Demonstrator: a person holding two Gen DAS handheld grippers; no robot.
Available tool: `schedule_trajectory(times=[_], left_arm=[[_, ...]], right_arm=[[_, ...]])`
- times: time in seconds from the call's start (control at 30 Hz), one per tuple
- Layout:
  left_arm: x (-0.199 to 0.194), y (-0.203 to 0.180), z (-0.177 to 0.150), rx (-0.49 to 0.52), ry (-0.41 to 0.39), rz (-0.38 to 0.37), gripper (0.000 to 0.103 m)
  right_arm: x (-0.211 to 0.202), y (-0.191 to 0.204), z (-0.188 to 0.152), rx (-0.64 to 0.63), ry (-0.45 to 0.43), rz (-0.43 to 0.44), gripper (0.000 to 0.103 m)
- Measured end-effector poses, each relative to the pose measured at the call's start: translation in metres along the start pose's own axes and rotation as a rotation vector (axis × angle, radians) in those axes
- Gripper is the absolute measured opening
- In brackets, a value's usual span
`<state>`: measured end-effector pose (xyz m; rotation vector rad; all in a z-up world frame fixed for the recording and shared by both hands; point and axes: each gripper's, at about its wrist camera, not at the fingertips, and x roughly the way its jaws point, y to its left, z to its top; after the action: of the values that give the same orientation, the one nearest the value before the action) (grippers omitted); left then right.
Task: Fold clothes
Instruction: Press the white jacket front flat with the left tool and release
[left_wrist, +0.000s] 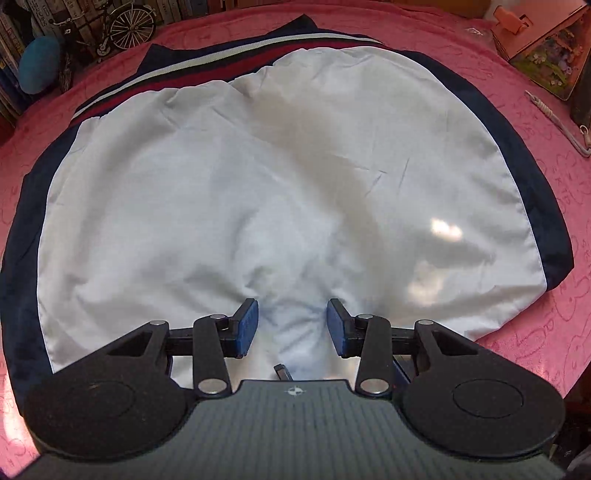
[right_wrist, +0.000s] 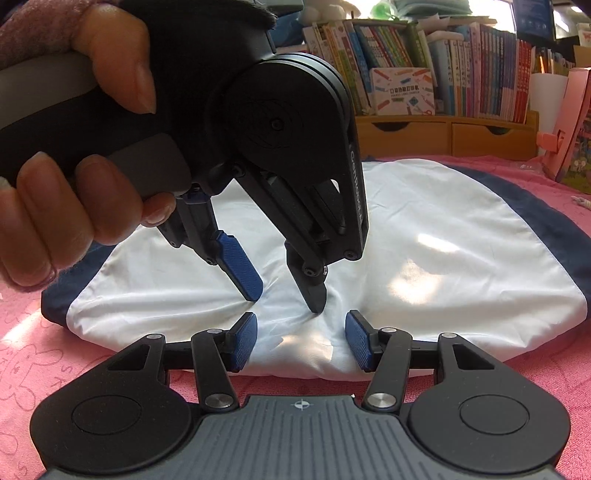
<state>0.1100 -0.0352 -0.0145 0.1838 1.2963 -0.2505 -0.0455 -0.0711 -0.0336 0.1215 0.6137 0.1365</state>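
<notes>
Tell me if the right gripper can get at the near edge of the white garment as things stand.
Probably yes. The right gripper is open with the near edge of the white garment lying between its fingers. The left gripper presses the cloth just beyond, so space is tight.

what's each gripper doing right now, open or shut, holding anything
left gripper: open, tips pressing into the white garment, nothing clamped.
right gripper: open at the garment's near edge, holding nothing.

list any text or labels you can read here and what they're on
Left gripper side plate: white lettering starting "Gen", the rest unclear.
White box on the shelf: printed characters, too blurred to read.
Book spines: too small to read.
Pink blanket: faint embossed letters, not legible.
</notes>
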Motion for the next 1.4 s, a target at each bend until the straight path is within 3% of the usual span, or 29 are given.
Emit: schedule_trajectory(times=[0.13,0.5,0.8,0.97,1.4], left_arm=[[0.003,-0.005,0.01,-0.006,-0.026,0.027,0.039],[0.026,0.01,0.08,-0.155,-0.192,0.083,0.04],[0.046,0.026,0.129,-0.249,-0.262,0.112,0.046],[0.05,0.023,0.131,-0.252,-0.28,0.14,0.048],[-0.019,0.016,0.094,-0.145,-0.334,0.119,0.045]], right_arm=[[0.0,0.0,0.0,0.001,0.0,0.004,0.039],[0.001,0.002,0.0,0.001,0.001,0.004,0.038],[0.0,0.0,-0.001,-0.003,0.001,0.009,0.038],[-0.004,0.002,-0.005,-0.008,0.001,0.01,0.038],[-0.003,0.002,-0.004,-0.012,0.001,0.007,0.039]])
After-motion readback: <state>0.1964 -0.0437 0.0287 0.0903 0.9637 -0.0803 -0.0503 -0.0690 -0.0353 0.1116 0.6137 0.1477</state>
